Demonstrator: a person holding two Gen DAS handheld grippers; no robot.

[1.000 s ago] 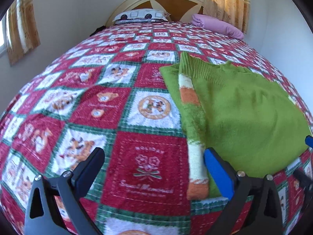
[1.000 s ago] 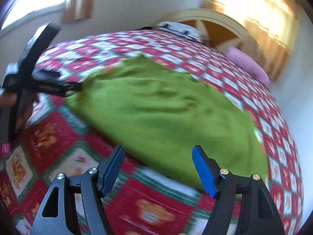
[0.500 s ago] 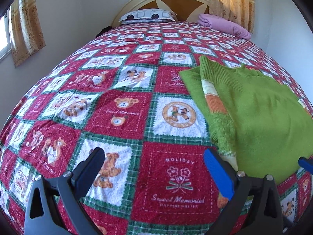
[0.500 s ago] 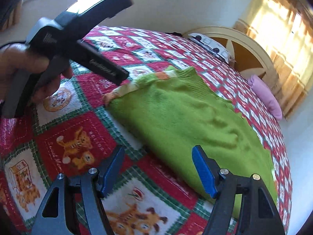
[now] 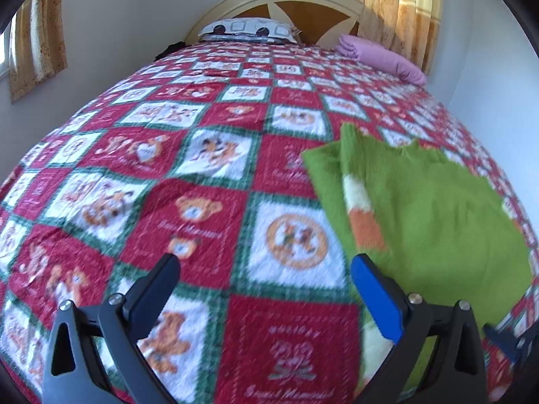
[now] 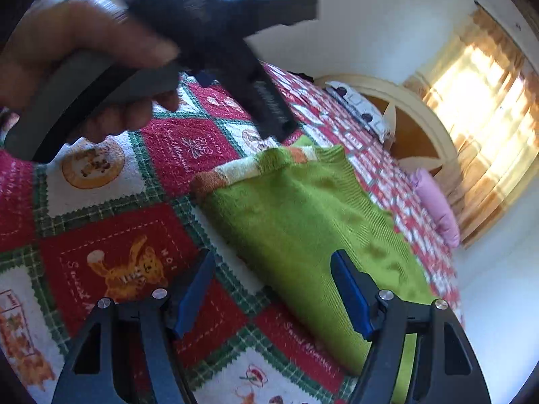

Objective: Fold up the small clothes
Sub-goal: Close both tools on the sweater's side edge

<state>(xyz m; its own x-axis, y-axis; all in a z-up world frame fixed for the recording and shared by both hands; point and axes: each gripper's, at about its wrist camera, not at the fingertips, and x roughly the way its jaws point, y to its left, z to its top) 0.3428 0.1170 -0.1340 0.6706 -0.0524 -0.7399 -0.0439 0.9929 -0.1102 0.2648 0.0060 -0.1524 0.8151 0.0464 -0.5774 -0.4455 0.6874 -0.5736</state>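
Observation:
A small green knitted sweater (image 5: pixel 434 215) lies folded on the patterned bedspread, its white-and-orange striped sleeve (image 5: pixel 362 212) along the left edge. My left gripper (image 5: pixel 266 272) hovers open over the bedspread just left of the sweater, nothing between its fingers. My right gripper (image 6: pixel 273 286) is open above the sweater's (image 6: pixel 303 225) near edge, its right finger (image 6: pixel 350 289) over the green knit and empty. The left gripper's body, held by a hand (image 6: pixel 77 54), fills the upper left of the right wrist view.
The bed carries a red, white and green checked bedspread (image 5: pixel 161 181). At the head lie a patterned pillow (image 5: pixel 249 28) and a pink pillow (image 5: pixel 380 57) below a wooden headboard (image 5: pixel 303 6). Curtains hang at the back and left. A white wall is close on the right.
My left gripper has drawn back and left, away from the sweater. My right gripper has rolled and dropped toward the sweater's near edge; the left gripper and its hand now loom large in its view.

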